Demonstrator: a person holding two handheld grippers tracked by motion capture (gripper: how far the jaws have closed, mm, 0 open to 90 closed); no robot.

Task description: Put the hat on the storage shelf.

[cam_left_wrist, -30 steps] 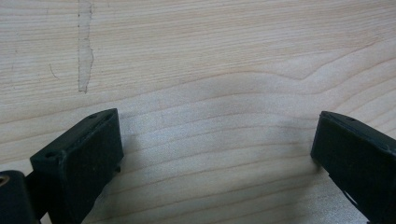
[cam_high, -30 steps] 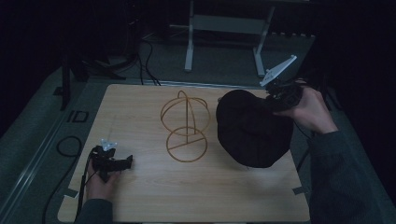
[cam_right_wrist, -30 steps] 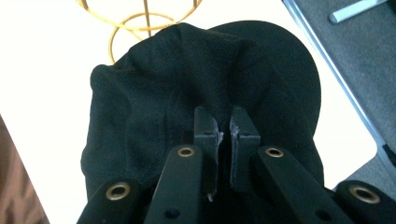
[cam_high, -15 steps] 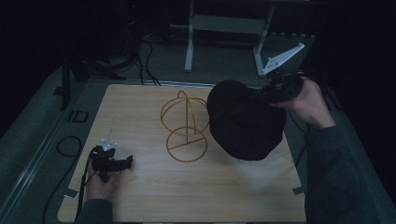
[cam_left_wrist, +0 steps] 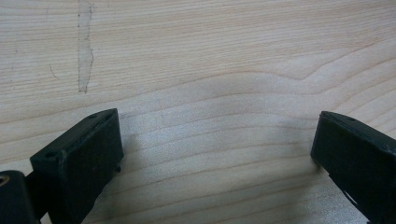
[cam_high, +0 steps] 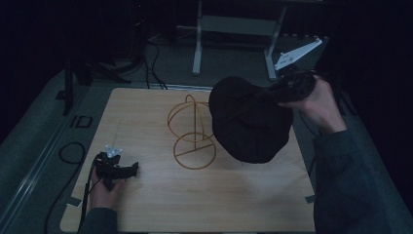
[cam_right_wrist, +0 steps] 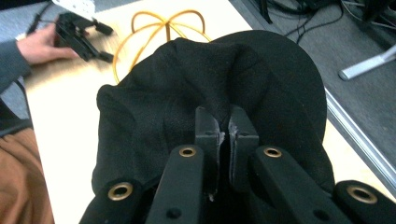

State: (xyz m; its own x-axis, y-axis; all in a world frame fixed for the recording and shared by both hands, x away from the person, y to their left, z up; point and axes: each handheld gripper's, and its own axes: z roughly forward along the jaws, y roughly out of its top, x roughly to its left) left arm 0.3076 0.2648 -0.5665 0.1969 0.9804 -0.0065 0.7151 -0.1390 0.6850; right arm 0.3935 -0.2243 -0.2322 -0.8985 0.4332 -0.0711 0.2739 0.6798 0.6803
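A floppy black hat [cam_high: 248, 122] hangs in the air over the right half of the table, right beside a gold wire hat stand [cam_high: 192, 131]. My right gripper [cam_high: 280, 92] is shut on a fold of the hat's cloth at its far right edge. In the right gripper view the jaws [cam_right_wrist: 229, 121] pinch the bunched black hat [cam_right_wrist: 163, 93], with the stand [cam_right_wrist: 140, 28] beyond it. My left gripper [cam_high: 131, 169] rests on the table's near left, open, its jaws wide apart over bare wood [cam_left_wrist: 215, 140].
The wooden table [cam_high: 146, 204] has grey floor around it, with cables at the left and white frame legs [cam_high: 197, 44] behind. A strip of clear tape [cam_left_wrist: 85, 56] lies on the wood ahead of the left gripper.
My right hand has lifted the hat higher and a little to the left, toward the stand. The left gripper has stayed still.
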